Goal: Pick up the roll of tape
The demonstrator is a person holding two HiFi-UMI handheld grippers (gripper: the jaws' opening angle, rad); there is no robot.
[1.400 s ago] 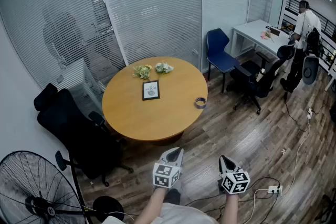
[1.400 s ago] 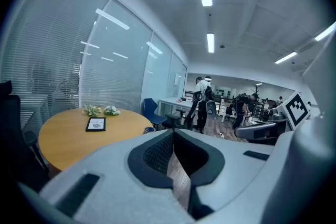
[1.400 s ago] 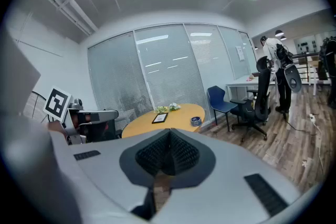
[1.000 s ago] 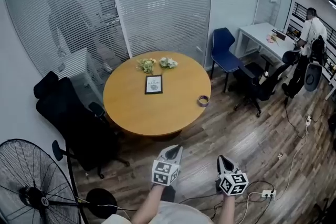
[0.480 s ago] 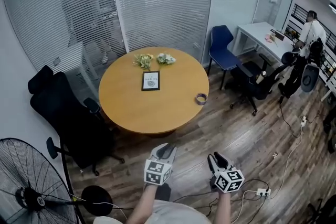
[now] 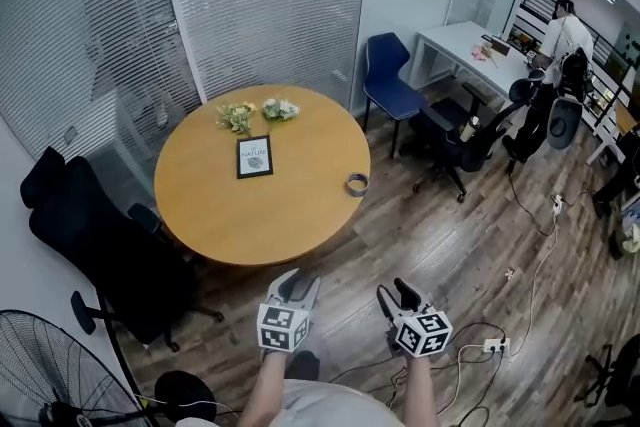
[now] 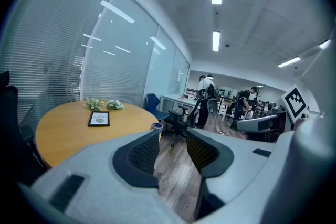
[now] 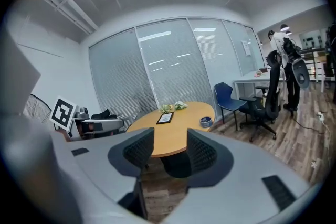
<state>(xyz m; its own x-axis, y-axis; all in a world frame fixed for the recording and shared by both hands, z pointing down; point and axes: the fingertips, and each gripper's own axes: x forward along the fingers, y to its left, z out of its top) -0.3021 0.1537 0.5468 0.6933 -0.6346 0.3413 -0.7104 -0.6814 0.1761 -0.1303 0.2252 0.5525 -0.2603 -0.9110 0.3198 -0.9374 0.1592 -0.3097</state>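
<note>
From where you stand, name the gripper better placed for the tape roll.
Probably right: the right gripper is closer to the tape roll at the table's right edge. Both it and the left gripper are opening, empty.

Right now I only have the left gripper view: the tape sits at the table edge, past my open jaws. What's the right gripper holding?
Observer: Nothing. The right gripper has its jaws opening with only air between them. It is over the wood floor, short of the table.
Operator: Any floor clutter near it?
Observer: A white power strip lies just to the right of it, off the line to the table.
Operator: How is the tape lying?
Observer: From above, the roll of tape lies flat, hole up, near the table's right edge and apart from the picture frame.
</note>
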